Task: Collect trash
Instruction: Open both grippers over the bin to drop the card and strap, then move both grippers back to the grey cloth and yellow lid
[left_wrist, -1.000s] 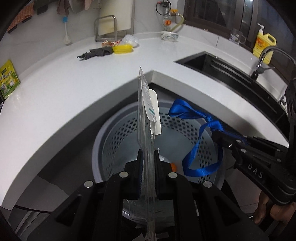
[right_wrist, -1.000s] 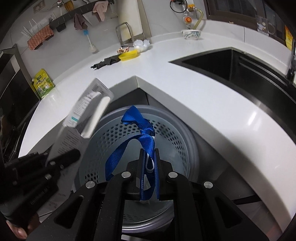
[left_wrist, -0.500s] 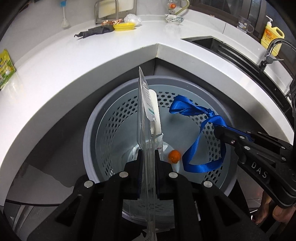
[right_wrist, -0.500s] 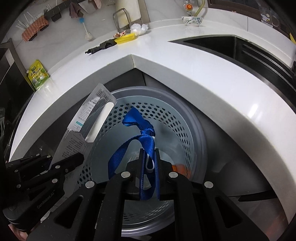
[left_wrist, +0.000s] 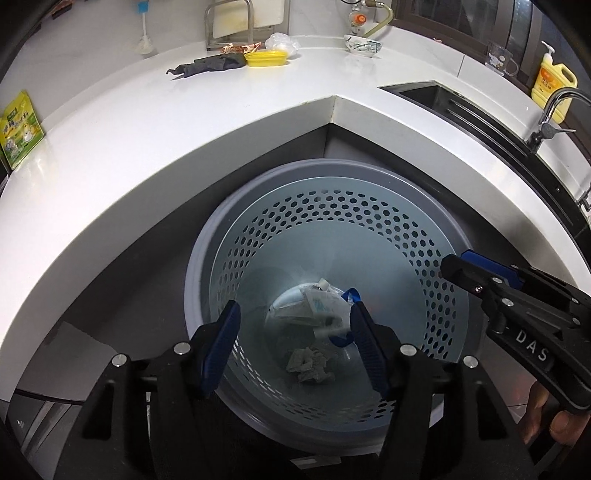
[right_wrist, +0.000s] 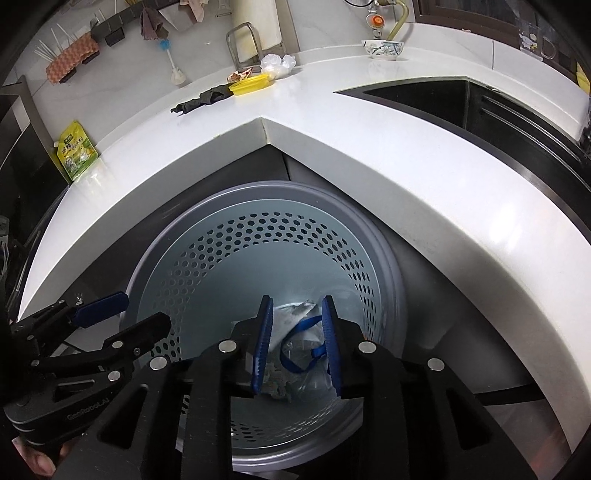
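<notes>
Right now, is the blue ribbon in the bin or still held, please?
In: the blue ribbon lies at the bottom of the bin, and the right gripper is open above it.

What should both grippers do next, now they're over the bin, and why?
Probably lift both out and head to the counter. The left gripper and right gripper have just been opening, nothing between their jaws; the clear package and blue ribbon lie in the bin. A dark scrap waits on the counter.

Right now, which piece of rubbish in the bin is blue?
The blue ribbon, looped over the clear plastic packet; the crumpled tissue beside them is pale grey-white.
</notes>
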